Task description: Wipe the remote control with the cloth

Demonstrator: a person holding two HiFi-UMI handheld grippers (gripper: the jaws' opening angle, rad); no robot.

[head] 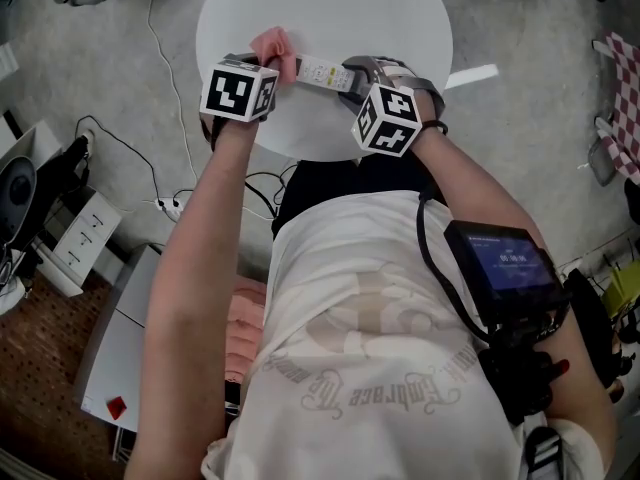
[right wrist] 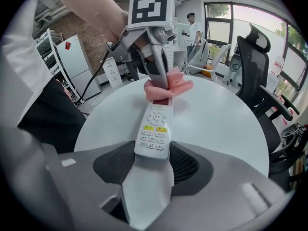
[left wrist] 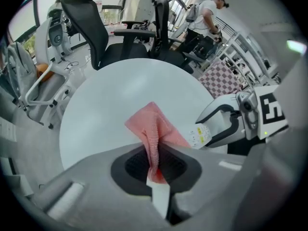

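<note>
Two grips: my left gripper (left wrist: 156, 170) pinches the cloth (left wrist: 154, 129); my right gripper (right wrist: 151, 158) clamps the remote (right wrist: 155, 129) by its near end. I see the cloth lying on the remote's far end, over the table (right wrist: 216, 114).

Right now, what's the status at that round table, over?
Left hand-held gripper shut on pink cloth. Right hand-held gripper shut on remote control, cloth at its far end. Nothing in the way.

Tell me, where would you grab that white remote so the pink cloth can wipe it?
Grip the remote by its button end, jaws across its two long edges, coming from the end opposite the cloth, as the right tool does. It's long and slim, so this likely sits steady and leaves the screen end free for wiping.
</note>
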